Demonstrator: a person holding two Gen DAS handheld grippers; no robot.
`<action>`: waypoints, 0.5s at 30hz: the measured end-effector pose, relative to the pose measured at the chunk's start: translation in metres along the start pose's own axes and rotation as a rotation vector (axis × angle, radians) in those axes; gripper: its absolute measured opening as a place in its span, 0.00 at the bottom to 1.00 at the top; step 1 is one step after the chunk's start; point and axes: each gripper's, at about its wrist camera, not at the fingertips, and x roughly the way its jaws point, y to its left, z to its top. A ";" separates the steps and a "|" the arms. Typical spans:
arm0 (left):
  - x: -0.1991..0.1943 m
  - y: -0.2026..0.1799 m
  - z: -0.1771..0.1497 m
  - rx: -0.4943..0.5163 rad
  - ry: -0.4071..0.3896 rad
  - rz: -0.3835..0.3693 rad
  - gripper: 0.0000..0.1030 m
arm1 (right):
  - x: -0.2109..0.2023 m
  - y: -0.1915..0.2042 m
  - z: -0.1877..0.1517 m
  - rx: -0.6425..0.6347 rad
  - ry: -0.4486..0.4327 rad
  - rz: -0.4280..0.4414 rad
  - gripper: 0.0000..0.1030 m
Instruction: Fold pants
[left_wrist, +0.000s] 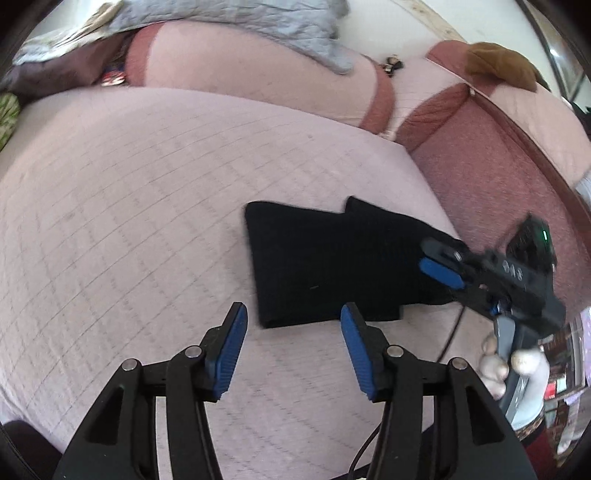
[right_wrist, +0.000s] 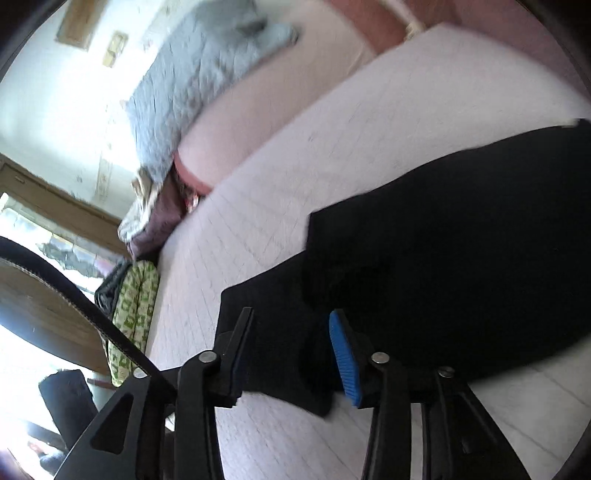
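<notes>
Lying folded on the bed (left_wrist: 147, 184), black pants (left_wrist: 314, 258); left gripper (left_wrist: 293, 321) and right gripper (right_wrist: 291, 332) both released.

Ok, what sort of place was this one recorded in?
Most likely a living room at home. The black pants lie on a sofa with a quilted pink cover; a grey blanket is draped over its backrest, and a wood-framed window shows beside it.
</notes>
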 end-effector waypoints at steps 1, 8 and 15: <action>0.002 -0.007 0.004 0.015 0.004 -0.011 0.53 | -0.015 -0.009 -0.004 0.012 -0.026 -0.006 0.45; 0.040 -0.090 0.035 0.159 0.049 -0.047 0.55 | -0.102 -0.088 -0.023 0.206 -0.222 -0.099 0.48; 0.089 -0.182 0.067 0.297 0.115 -0.115 0.56 | -0.130 -0.140 -0.028 0.354 -0.279 -0.161 0.51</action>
